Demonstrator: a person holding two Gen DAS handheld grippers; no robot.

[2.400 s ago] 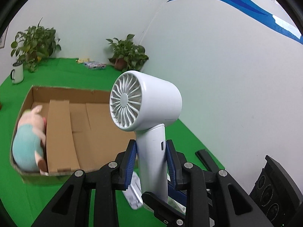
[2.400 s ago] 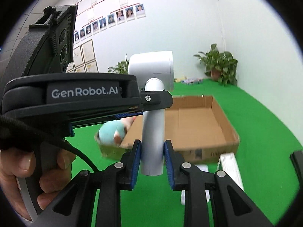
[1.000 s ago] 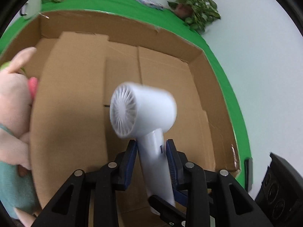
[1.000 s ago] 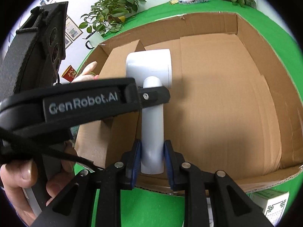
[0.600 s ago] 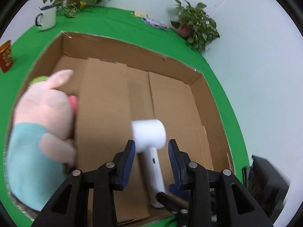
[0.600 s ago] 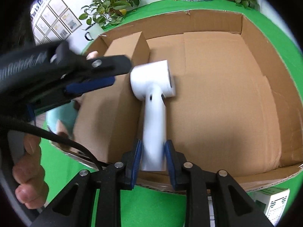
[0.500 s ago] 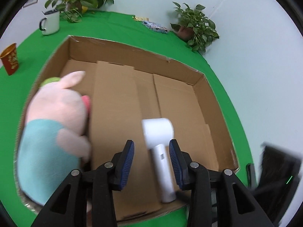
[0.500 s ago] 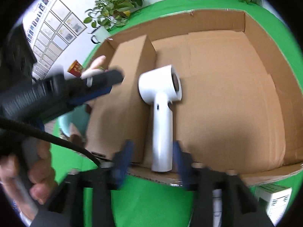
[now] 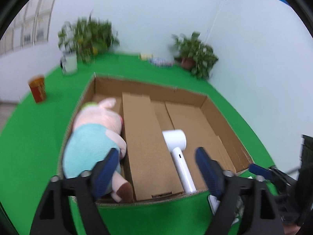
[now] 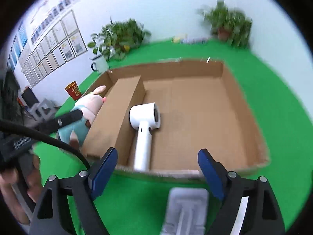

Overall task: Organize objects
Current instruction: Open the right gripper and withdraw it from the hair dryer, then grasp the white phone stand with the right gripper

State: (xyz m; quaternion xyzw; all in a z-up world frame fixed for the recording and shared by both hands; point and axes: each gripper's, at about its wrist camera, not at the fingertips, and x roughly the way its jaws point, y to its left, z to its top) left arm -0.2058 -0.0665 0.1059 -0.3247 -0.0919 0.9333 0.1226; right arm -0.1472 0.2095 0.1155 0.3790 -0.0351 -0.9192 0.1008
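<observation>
A white hair dryer (image 9: 177, 150) (image 10: 145, 126) lies flat on the floor of a shallow cardboard box (image 9: 223, 125) (image 10: 244, 105), its handle toward the box's near wall. My left gripper (image 9: 156, 171) hangs above the near wall, its jaws opening wide, nothing between the pads. My right gripper (image 10: 157, 172) is drawn back over the green cloth in front of the box, jaws also opening, empty. A pink plush pig in a teal shirt (image 9: 93, 137) (image 10: 88, 105) lies in the box's left compartment, beyond a cardboard divider (image 9: 144, 143) (image 10: 115, 115).
A clear plastic packet (image 10: 185, 209) lies on the green cloth just in front of the box. A red cup (image 9: 38, 91) (image 10: 73, 90), a white mug (image 9: 68, 64) (image 10: 99, 64) and potted plants (image 9: 195, 54) (image 10: 228, 25) stand farther back. A hand (image 10: 17, 182) holds the left gripper's handle.
Both grippers let go of the hair dryer, which now lies on the box floor. Both opened wide and pulled back and up from the box; the left one moved more.
</observation>
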